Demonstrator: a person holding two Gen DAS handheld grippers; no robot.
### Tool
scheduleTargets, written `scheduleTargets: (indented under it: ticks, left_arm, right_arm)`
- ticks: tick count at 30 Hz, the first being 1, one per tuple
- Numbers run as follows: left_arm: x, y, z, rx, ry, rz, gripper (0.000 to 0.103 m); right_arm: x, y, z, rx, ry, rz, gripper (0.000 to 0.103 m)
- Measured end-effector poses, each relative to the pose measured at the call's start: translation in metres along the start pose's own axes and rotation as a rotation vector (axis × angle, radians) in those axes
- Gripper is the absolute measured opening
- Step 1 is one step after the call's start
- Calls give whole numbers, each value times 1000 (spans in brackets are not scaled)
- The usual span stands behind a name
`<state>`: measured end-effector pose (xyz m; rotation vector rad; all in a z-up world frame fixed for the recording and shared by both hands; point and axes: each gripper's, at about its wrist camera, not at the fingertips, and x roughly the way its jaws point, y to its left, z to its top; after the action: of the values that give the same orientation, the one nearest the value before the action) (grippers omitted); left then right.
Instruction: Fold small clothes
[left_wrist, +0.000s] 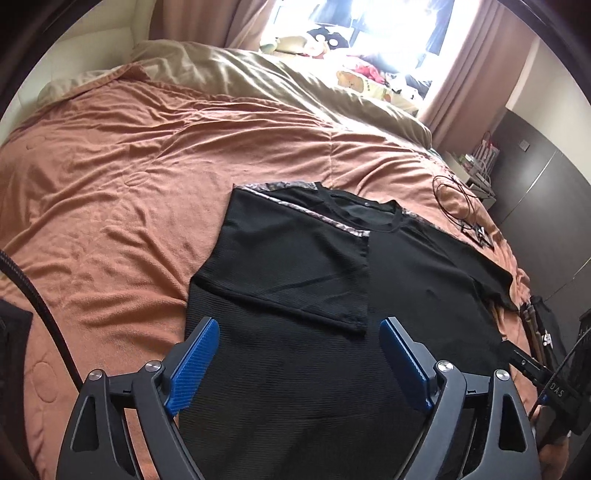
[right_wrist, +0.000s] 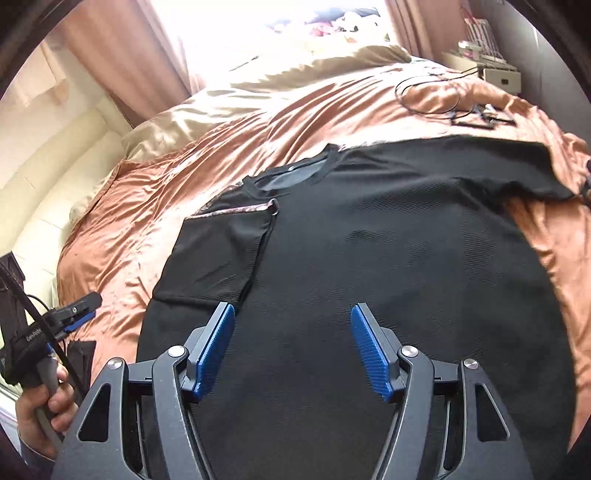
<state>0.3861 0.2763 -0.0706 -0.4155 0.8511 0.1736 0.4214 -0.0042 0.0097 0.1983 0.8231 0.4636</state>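
At the bottom of the left wrist view the left gripper is seen with its blue fingers spread wide, and nothing is held between them; only the black cloth lies below. At the bottom of the right wrist view the right gripper is likewise parted and empty, its fingers hanging above the cloth. The black T-shirt is spread on the bed, in the lower centre of both views. One sleeve side is already folded inward over the body, while the other sleeve is seen stretched out flat at the upper right of the right wrist view. Further away, near that sleeve, a coiled black cable lies on the cover. It is judged that the folded flap could be dragged open if the cloth is pinched through two layers, and the cable could be caught when the far sleeve is lifted.
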Motion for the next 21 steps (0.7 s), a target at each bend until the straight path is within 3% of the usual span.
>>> scheduleTargets:
  ticks: [9,13,19,21]
  left_arm:
    - [-25,-69,-13,64,-32,-56,97]
    - [-32,-100,-16,93,-45,-67,97]
    - [-39,-144,-21,137,-57,-91,97]
    - [-39,-159,-23,154,-59,-99,97]
  right_arm:
    - [-72,-30,-21,-68,-83,-111,64]
    - [-104,-34,-29,-90,-135,-221,64]
    - [-140,-56,-33,-61,-163,-178,64]
    - [-151,-67,-34,-64,-168,-191,74]
